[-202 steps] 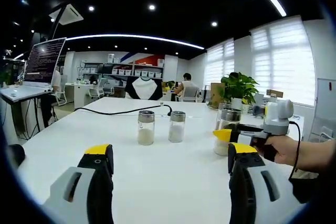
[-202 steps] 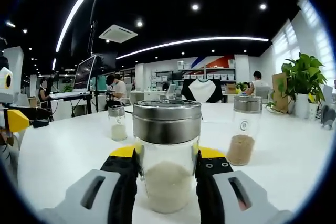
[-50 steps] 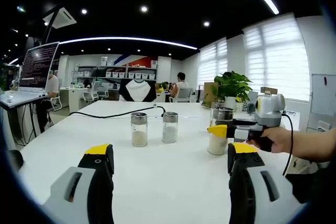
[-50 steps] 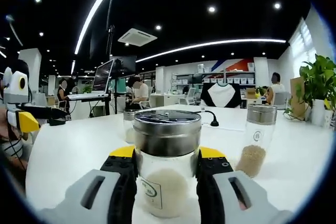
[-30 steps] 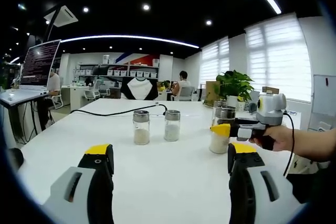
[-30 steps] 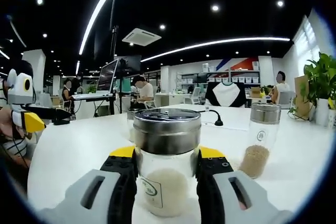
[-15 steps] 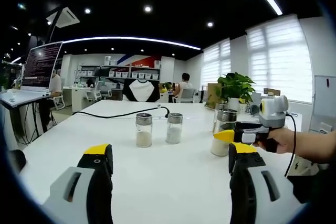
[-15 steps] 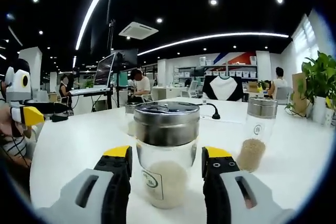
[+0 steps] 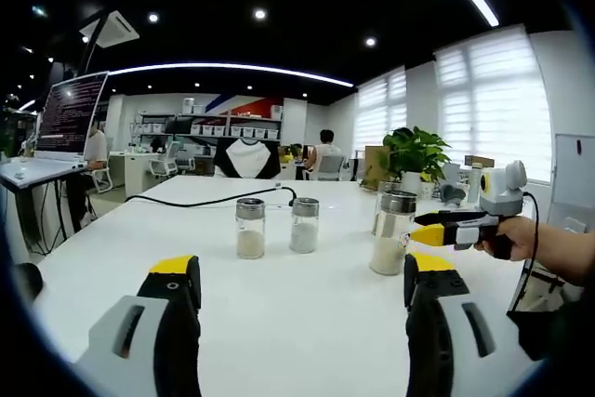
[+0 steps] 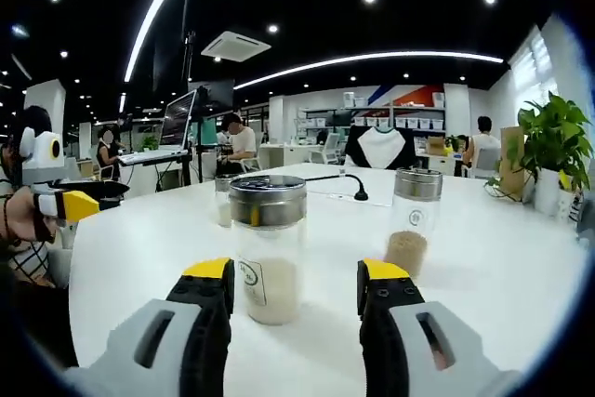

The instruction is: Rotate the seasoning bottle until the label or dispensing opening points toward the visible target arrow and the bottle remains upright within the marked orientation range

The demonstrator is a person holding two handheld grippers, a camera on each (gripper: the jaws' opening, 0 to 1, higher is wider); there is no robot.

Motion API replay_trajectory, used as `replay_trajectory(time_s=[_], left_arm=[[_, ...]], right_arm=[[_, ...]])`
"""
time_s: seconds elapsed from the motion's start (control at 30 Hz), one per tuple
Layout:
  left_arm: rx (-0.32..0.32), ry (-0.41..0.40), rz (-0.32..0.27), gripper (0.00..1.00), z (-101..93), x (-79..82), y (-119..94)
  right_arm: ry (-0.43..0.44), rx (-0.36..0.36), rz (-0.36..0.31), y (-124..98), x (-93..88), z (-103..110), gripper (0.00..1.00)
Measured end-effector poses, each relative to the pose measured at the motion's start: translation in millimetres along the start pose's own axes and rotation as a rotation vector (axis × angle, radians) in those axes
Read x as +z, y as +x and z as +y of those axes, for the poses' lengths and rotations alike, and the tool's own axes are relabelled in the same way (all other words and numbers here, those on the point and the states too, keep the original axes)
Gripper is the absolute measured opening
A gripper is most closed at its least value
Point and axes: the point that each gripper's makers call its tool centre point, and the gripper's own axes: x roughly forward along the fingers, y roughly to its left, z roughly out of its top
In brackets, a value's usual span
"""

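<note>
The seasoning bottle (image 10: 267,250), clear glass with a steel lid and white grains, stands upright on the white table (image 10: 521,258), its small label (image 10: 249,276) turned to the front left. My right gripper (image 10: 296,276) is open, its yellow-tipped jaws just short of the bottle and apart from it. In the left gripper view the same bottle (image 9: 390,232) stands right of centre, with the right gripper (image 9: 426,227) beside it, held by a hand. My left gripper (image 9: 302,271) is open over bare table (image 9: 279,323), and it appears as the left gripper (image 10: 74,200) at the left edge.
Two small shakers (image 9: 250,228) (image 9: 303,224) stand mid-table. A bottle of brownish grains (image 10: 413,220) is to the right of the seasoning bottle. A black cable (image 9: 214,198) crosses the far side. A potted plant (image 9: 416,152) and office desks with seated people lie beyond.
My right gripper has opened, let go of the seasoning bottle and drawn back from it. The bottle stays upright on the table. The left gripper has barely moved.
</note>
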Motion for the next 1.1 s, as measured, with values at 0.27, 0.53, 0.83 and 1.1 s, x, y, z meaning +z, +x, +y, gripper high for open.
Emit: replay_trajectory(time_s=[0.27, 0.53, 0.83, 1.1], left_arm=[[-0.007, 0.003, -0.003, 0.96, -1.7, 0.2, 1], [-0.014, 0.045, 0.013, 0.96, -7.0, -1.8, 6], [-0.034, 0.03, 0.008, 0.96, -13.8, -3.0, 8], [-0.023, 0.027, 0.01, 0.96, -9.2, -3.8, 6]], right_arm=[[0.023, -0.079, -0.008, -33, -4.6, -23, 0.53], [0.082, -0.184, -0.015, -69, -21.3, -45, 0.53], [0.081, -0.22, -0.005, -82, -22.2, -57, 0.53], [0.078, -0.203, -0.01, -69, -16.7, -60, 0.54]])
